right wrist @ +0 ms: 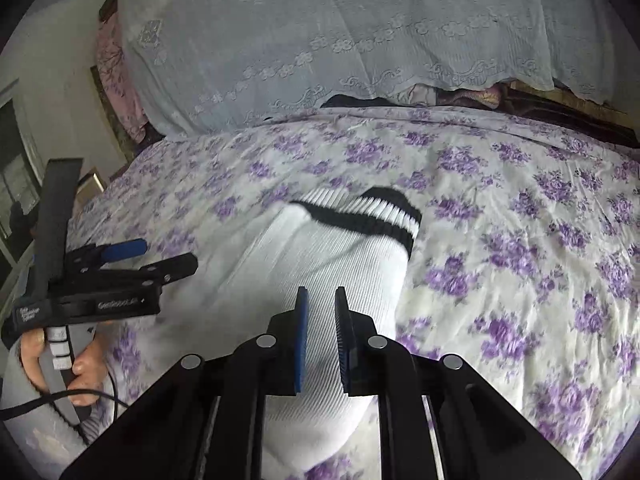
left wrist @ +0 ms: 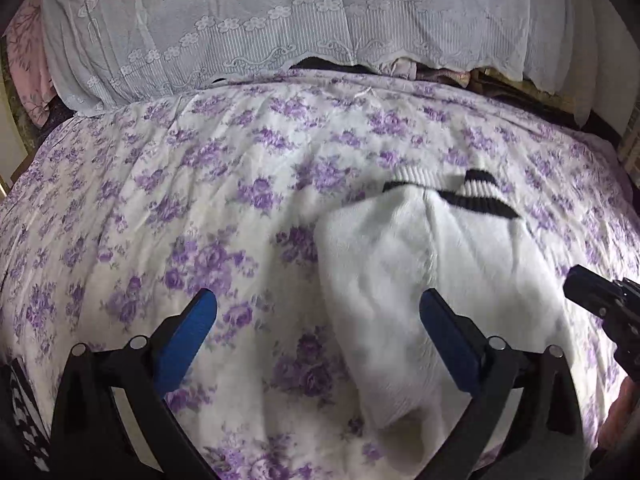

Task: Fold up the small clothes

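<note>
A white sock [left wrist: 420, 280] with black stripes at its cuff [left wrist: 476, 192] lies on the purple-flowered bedsheet [left wrist: 200, 208]. My left gripper [left wrist: 318, 312] is open, its blue fingers [left wrist: 188, 332] straddling the sock's left edge just above the sheet. In the right wrist view the sock [right wrist: 320, 248] runs away from me, cuff [right wrist: 372, 216] at the far end. My right gripper [right wrist: 321, 320] hangs over the sock's near part, its jaws a narrow gap apart with nothing clamped between them. The left gripper [right wrist: 156, 256] shows at left in a hand.
A pile covered by a white lace cloth [left wrist: 280, 28] rises at the far edge of the bed. Pink fabric [left wrist: 28, 48] shows far left. A window [right wrist: 16, 184] and wall lie off the bed's left side. The sheet [right wrist: 520, 240] spreads wide on the right.
</note>
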Demonstrator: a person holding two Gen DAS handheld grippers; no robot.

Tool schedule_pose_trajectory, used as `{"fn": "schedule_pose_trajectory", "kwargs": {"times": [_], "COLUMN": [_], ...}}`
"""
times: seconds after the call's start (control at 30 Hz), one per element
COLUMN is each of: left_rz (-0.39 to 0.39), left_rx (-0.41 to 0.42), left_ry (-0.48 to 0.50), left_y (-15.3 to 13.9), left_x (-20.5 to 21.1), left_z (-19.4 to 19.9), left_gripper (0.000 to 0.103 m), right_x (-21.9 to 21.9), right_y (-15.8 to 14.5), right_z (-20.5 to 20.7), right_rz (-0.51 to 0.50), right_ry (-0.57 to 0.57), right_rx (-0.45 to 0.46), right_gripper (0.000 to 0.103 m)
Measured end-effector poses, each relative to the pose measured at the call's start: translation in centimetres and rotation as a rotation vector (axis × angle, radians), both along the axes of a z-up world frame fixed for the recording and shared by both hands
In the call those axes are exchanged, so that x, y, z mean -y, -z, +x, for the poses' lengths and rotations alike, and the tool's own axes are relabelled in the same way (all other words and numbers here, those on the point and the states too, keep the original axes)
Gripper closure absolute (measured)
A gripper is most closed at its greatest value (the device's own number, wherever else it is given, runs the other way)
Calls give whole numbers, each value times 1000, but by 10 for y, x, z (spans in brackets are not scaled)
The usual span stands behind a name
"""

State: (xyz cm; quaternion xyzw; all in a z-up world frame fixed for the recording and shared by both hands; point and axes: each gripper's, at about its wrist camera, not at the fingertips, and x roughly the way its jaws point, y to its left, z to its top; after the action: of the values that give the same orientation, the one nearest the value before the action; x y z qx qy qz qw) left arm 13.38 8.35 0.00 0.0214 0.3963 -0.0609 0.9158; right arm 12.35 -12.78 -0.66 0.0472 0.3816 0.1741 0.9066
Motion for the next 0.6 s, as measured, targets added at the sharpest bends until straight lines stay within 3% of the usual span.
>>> {"fn": "schedule_pose_trajectory", "kwargs": {"times": [0.1, 0.2, 0.23, 0.27, 0.37, 0.53, 0.6], "left_rz": [61, 113, 117, 86, 3, 23, 47], "left_rx": [-19, -119, -107, -70, -83, -14, 6], "left_ry": [2, -14, -32, -44, -47, -11, 5], "left_y": [-2, 32, 43, 46, 44, 31, 30], "left_x": [25, 43, 43, 39, 24, 17, 18], "left_z": [36, 70, 73, 71, 63, 15, -4], "left_gripper": [4, 4, 4, 4, 4, 5, 5], "right_x": [7, -3, -4, -3, 3, 6, 6], "right_y": [5, 42, 54, 57, 49, 13, 16], "right_z": [52, 96, 101, 100, 87, 16, -6], "right_rz": [34, -13, -16, -11, 23, 36, 58], "right_ry": [96, 72, 78, 76, 88, 26, -11], "right_rx": [-47, -184, -195, -165, -133, 12, -2], "right_gripper": [89, 87, 88, 88, 88, 86, 76]}}
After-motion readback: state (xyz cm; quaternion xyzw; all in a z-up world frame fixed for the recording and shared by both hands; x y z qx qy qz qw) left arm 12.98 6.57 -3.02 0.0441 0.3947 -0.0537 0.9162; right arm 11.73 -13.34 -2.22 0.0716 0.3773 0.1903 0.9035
